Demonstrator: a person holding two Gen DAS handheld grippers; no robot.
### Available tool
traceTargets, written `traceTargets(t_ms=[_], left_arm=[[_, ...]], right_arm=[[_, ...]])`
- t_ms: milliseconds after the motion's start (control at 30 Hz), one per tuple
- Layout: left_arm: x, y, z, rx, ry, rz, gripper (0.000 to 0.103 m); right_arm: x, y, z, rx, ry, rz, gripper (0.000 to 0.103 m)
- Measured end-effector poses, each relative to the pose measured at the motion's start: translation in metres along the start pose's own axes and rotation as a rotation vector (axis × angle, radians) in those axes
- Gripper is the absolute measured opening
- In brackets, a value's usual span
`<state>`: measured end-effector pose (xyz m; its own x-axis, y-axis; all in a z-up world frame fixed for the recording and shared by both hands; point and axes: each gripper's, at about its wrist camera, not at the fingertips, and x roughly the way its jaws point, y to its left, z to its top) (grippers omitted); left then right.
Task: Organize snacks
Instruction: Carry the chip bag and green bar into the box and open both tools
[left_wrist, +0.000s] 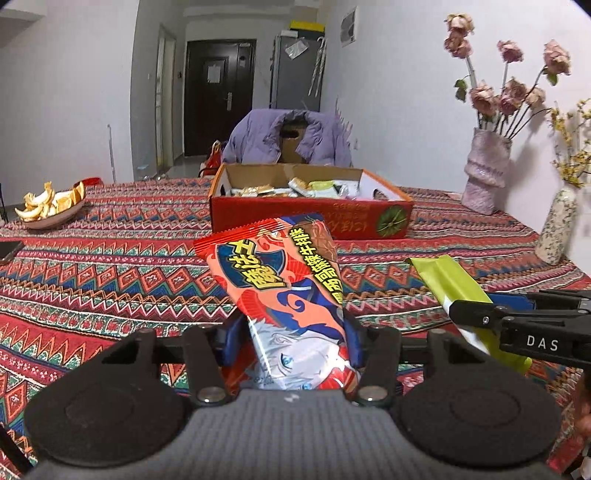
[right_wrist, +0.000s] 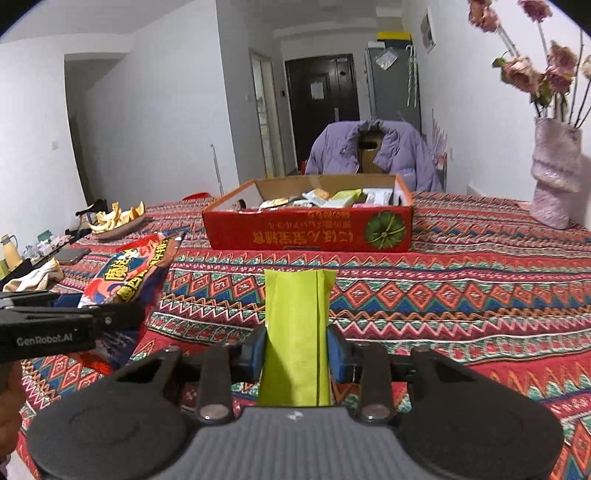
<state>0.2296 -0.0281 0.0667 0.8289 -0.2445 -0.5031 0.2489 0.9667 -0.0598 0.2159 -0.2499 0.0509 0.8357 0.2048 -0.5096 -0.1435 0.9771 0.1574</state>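
Observation:
My left gripper is shut on a red snack packet with a cartoon face, which sticks up and forward over the tablecloth. My right gripper is shut on a plain green packet, held upright between its blue pads. Each view catches the other tool: the green packet at the right of the left wrist view, the red packet at the left of the right wrist view. Ahead on the table stands an open red cardboard box with several wrapped snacks inside.
A patterned red tablecloth covers the table. A dish of orange peel sits far left, a phone near the left edge. Two vases with flowers stand at the right. A purple jacket on a chair is behind the box.

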Motion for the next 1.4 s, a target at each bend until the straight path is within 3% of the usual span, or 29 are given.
traceTargets(t_ms=[300,467,600,833,967,1200,1333,1400], left_arm=[[-0.002,-0.009,0.011,0.004,-0.009,-0.031,0.053],[0.030,-0.006,0.050,0.004,0.002,-0.119,0.053],[0.069,0.000,0.096,0.008,0.013,-0.130,0.053],[0.176,0.026,0.184,0.045,0.046,-0.050,0.054],[0.240,0.041,0.210,0.045,0.091,0.009,0.054],[0.308,0.064,0.218,0.061,0.156,0.004,0.054],[0.323,0.074,0.207,0.060,0.180,-0.003,0.054],[0.330,0.075,0.202,0.071,0.192,-0.003,0.054]], right_arm=[[-0.012,-0.009,0.008,-0.002,-0.035,0.008,0.033],[0.007,-0.029,0.037,0.016,-0.040,0.037,0.033],[0.035,-0.044,0.077,0.012,-0.048,0.069,0.033],[0.131,-0.057,0.170,-0.005,-0.029,0.126,0.033],[0.207,-0.057,0.207,0.043,0.032,0.164,0.033],[0.321,-0.054,0.224,0.105,0.167,0.119,0.034],[0.356,-0.058,0.222,0.176,0.190,0.102,0.035],[0.365,-0.060,0.221,0.189,0.199,0.112,0.042]])
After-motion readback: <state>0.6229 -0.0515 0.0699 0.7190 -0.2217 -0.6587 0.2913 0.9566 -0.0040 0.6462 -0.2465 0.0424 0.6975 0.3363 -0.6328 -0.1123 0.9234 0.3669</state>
